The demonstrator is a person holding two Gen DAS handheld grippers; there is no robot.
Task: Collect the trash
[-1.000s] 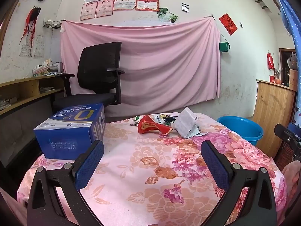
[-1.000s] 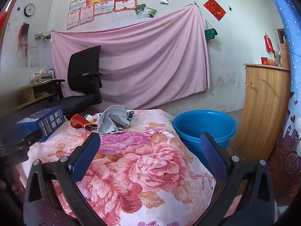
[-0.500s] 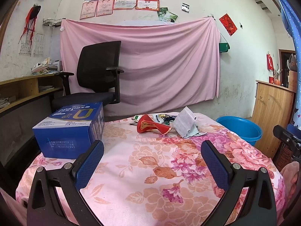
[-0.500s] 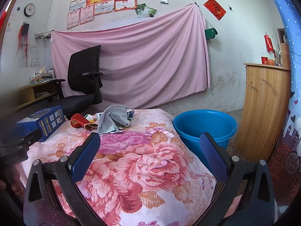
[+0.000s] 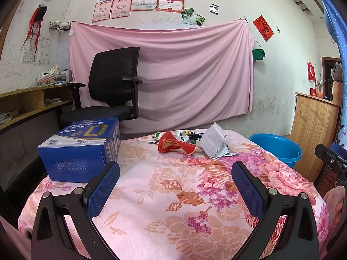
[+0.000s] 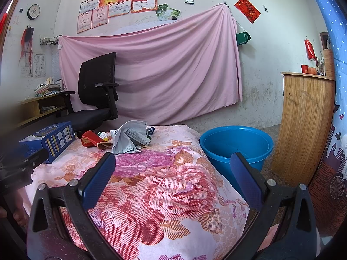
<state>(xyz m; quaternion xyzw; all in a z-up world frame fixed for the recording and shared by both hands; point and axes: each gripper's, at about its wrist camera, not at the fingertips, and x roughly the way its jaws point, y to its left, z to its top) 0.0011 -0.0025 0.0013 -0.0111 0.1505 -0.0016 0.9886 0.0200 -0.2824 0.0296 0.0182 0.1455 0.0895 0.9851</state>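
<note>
We see a small heap of trash, a crumpled red wrapper (image 5: 173,144) beside a folded grey-white face mask (image 5: 213,144), at the far edge of the floral-clothed tabletop (image 5: 173,195). It lies ahead of both grippers, well apart from them. The left gripper (image 5: 175,186) faces it more squarely; the right gripper (image 6: 173,179) sits nearer the blue plastic bucket (image 6: 236,143). Both pairs of fingers are spread wide, empty.

A small heap of trash sits at the table's far edge: a crumpled red wrapper (image 5: 173,145) on the left, a grey-white face mask (image 5: 213,143) propped tilted just right, printed packets (image 5: 186,134) behind them.
</note>
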